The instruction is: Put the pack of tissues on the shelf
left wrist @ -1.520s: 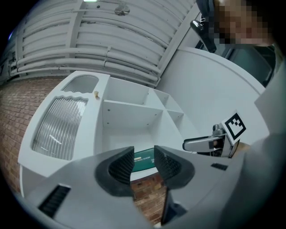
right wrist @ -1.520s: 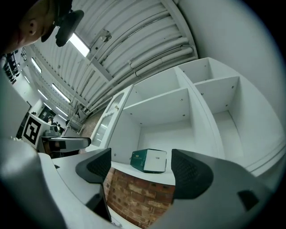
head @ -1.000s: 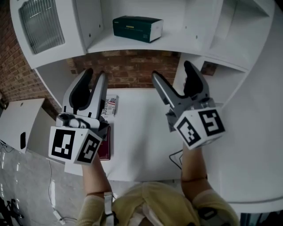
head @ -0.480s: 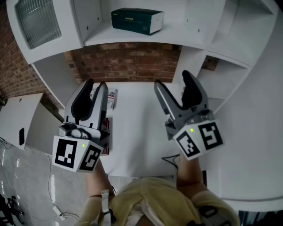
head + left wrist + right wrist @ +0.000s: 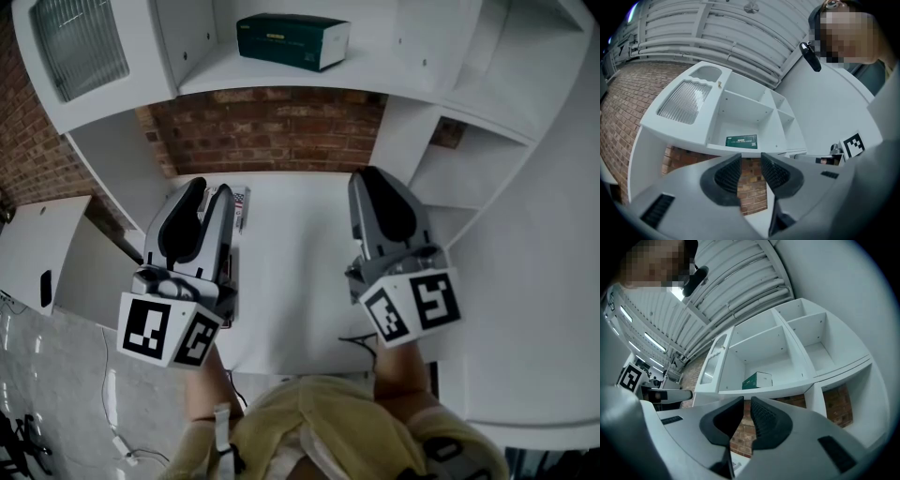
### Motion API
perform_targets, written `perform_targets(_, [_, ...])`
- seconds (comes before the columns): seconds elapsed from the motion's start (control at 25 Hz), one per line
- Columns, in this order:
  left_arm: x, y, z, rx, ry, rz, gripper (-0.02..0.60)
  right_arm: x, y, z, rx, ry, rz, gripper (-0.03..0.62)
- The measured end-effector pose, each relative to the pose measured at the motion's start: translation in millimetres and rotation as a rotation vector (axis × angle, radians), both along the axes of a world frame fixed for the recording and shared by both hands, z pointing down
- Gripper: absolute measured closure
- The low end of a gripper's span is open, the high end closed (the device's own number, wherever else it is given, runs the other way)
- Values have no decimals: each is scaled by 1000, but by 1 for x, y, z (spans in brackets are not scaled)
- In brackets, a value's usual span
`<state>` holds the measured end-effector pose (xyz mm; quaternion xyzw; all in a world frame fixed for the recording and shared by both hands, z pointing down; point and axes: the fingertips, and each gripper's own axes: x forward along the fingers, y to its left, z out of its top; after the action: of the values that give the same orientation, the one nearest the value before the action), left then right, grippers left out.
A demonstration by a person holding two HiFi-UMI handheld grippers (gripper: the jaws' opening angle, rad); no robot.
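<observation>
**On the shelf: tissue pack lying flat, both tools empty**

Up in the white shelf unit (image 5: pixel 281 80), the dark green pack of tissues (image 5: pixel 292 41) lies flat in the open compartment just right of the ribbed glass door (image 5: pixel 80 47). Its white end faces right. It's well apart from both tools.

Below it, the brick wall (image 5: pixel 272 127) backs a white bench (image 5: pixel 291 272). Both tools hang over the bench and point toward the shelf unit.

Left tool (image 5: pixel 208 190): jaws a narrow slit apart, only brick showing in the gap, nothing gripped. A small printed packet (image 5: pixel 240 204) lies on the bench just beside its tips, partly hidden.

Right tool (image 5: pixel 370 178): jaws brought together, hairline gap, nothing held.

The left gripper view looks up at the pack (image 5: pixel 741 141) above its jaws. The right gripper view has the pack (image 5: pixel 757 380) just above its closed tips.
</observation>
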<state>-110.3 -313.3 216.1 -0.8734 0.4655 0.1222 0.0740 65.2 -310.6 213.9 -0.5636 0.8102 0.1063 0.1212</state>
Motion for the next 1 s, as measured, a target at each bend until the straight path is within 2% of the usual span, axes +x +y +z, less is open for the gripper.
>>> perform_targets(0.24, [-4,2,0,0,4,-6,454,4,0,1,10,-4,42,587])
perform_targets(0.48, [-4,2,2,-5,-4,-3,460,9,2,0,22,-5,68,592])
perform_targets(1.0, [0,3,1,-7,-37,7,469,8,-1,-2,22,-8,52,592])
